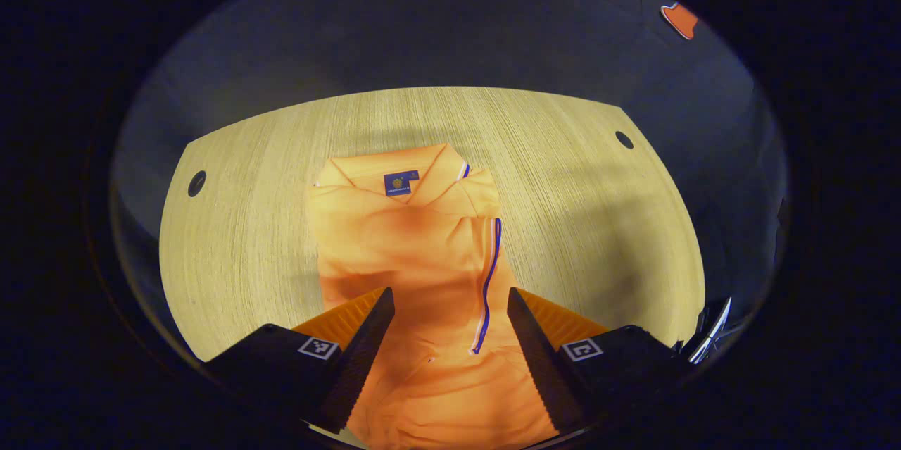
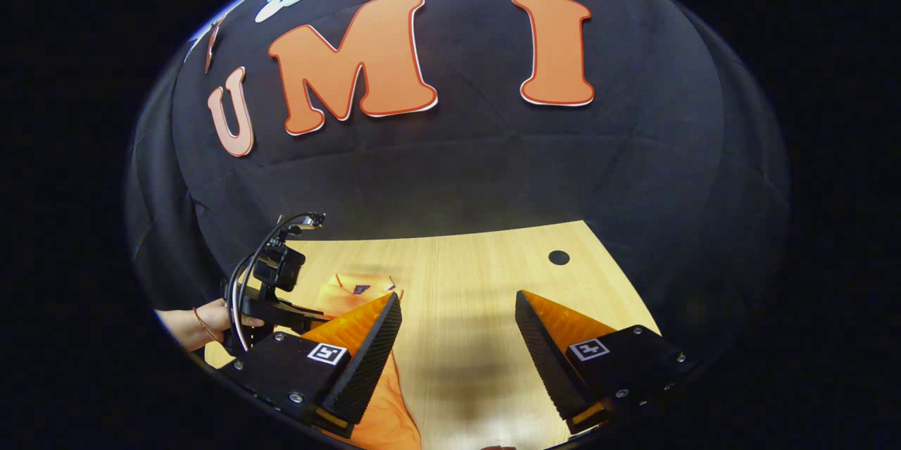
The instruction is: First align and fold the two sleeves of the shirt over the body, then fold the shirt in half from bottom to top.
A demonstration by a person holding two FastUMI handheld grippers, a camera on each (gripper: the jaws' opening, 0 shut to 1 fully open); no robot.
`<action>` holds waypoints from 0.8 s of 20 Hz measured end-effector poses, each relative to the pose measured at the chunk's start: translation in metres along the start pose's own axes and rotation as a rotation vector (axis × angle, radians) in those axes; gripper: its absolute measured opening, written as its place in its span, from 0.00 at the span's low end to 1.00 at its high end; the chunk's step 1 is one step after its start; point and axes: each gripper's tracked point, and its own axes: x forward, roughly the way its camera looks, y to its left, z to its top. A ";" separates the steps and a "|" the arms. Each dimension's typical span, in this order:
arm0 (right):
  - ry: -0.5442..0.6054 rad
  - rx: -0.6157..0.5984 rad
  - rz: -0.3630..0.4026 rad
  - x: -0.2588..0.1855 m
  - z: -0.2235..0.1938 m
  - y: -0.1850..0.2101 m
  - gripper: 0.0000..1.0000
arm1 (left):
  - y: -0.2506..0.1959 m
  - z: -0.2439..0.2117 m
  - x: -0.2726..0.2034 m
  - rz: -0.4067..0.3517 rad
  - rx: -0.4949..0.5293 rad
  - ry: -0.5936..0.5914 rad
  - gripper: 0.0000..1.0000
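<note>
You have one shirt on the table, lying flat with its collar at the far end and its hem toward your left gripper. Both sleeves are folded in over the body; one striped sleeve edge runs down the right part of the shirt in the left gripper view. One small label sits inside the collar.

Your left gripper hangs over the near part of the shirt with its two fingers spread apart, holding nothing; cloth shows in the gap between them.

Your right gripper is also spread wide, with bare table between its two fingers and nothing held. In the right gripper view the shirt lies to the left, passing under the left finger, with its collar farther off. There you also see the left gripper, held by a hand, over the shirt.

The table has two dark round holes in the left gripper view, one near each far corner.
</note>
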 end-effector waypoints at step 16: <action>0.331 -0.135 0.100 0.004 -0.141 0.124 0.99 | 0.100 -0.159 -0.115 0.162 -0.048 -0.019 0.98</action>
